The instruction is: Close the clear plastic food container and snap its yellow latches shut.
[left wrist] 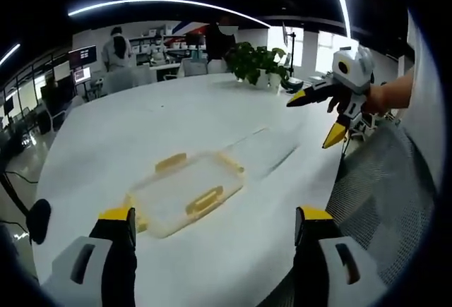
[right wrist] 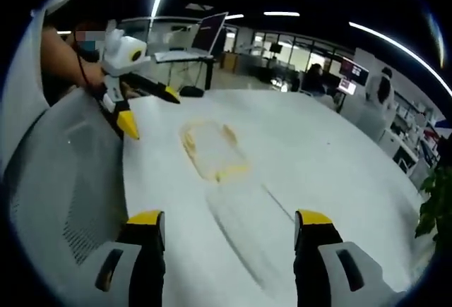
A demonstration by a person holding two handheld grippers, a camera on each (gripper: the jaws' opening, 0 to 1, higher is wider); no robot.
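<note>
White office table [left wrist: 141,130] is lying ahead; I'm holding the left gripper [left wrist: 212,226] and right gripper [right wrist: 229,229] spread, empty, above the clear container [left wrist: 185,193], yellow latches [left wrist: 205,200] unsnapped. Approach comes next, I judge.

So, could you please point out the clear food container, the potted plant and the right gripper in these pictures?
clear food container [left wrist: 185,195]: left gripper view, on its flat transparent top.
potted plant [left wrist: 258,61]: left gripper view, on its leaves.
right gripper [left wrist: 316,115]: left gripper view, midway between its yellow tips.

Clear glossy plastic container [left wrist: 185,193] w/ yellow latches [left wrist: 205,200]; smooth white table [left wrist: 141,130]; mesh chair [left wrist: 385,187].
</note>
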